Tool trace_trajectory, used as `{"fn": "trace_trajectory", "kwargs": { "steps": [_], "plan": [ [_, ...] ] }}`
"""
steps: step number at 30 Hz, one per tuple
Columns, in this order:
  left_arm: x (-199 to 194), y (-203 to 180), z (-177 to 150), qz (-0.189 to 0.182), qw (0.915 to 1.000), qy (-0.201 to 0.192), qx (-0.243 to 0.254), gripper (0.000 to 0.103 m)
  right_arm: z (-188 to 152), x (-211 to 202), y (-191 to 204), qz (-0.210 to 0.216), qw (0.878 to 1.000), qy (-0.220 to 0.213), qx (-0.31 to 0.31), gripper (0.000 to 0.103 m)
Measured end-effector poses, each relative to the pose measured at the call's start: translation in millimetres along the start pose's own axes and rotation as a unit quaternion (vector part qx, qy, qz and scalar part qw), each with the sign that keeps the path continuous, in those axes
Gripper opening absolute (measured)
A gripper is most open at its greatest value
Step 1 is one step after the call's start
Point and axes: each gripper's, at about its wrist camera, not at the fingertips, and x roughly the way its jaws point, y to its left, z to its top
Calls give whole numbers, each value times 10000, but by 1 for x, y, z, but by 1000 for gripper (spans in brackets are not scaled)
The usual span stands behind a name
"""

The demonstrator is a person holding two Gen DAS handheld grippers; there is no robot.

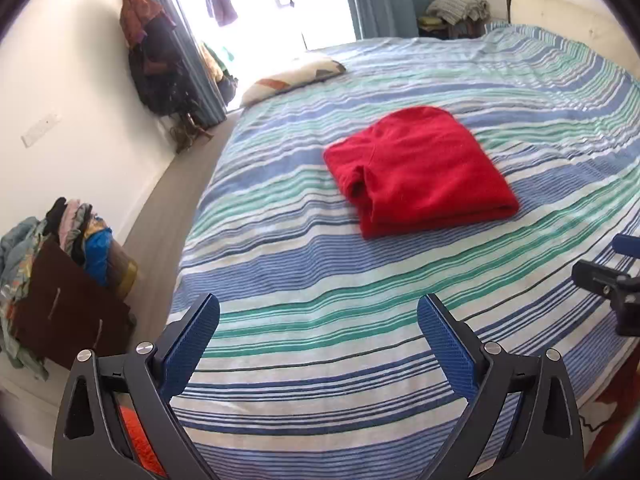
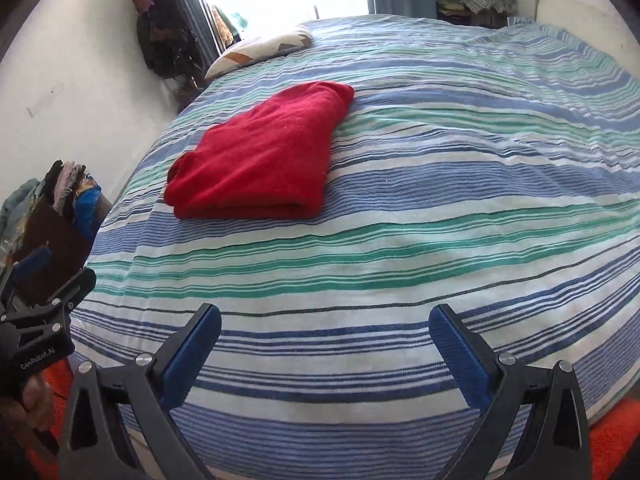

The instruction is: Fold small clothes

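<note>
A red garment (image 1: 420, 172) lies folded into a thick rectangle on the striped bed (image 1: 320, 280), well beyond both grippers. The right wrist view has the same red garment (image 2: 260, 156) left of centre on the bed (image 2: 440, 240). My left gripper (image 1: 318, 332) hovers over the near part of the bed, its blue pads wide apart with nothing between them. My right gripper (image 2: 324, 340) is likewise open and empty above the near edge. Part of the right gripper (image 1: 616, 280) shows at the left wrist view's right edge, and the left gripper's body (image 2: 36, 336) at the right wrist view's left edge.
A patterned pillow (image 1: 292, 76) lies at the bed's far left corner. A dark box stuffed with clothes (image 1: 68, 272) stands on the floor left of the bed. Hung clothes (image 1: 156, 52) crowd the wall by the window. An orange rug (image 2: 612, 444) lies beside the bed.
</note>
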Motion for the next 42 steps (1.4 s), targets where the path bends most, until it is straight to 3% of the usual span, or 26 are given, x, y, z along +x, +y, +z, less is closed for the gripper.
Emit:
{"fn": "trace_trajectory", "kwargs": {
  "steps": [4,10,16,22,27,42],
  "plan": [
    [-38,13,9,-260,9990,-302,-221,102,0,-37,24,-94,9993,-271,-227,102],
    [-76,37,6,-573,9940,-428,-823,102,-6,-68,45,-23,9987,-360,-366,103],
    [-84,47,-4,-118,9960,-260,-852,102,-18,-85,52,-99,9985,-331,-416,103],
    [-104,32,-4,614,9963,-330,-507,102,-10,-120,56,-463,9964,-539,-460,103],
    [-114,27,0,309,9978,0,-583,102,-8,-143,64,-597,9954,-534,-528,103],
    [-114,18,3,292,9982,294,-438,102,-3,-171,80,-921,9906,-710,-725,103]
  ]
}}
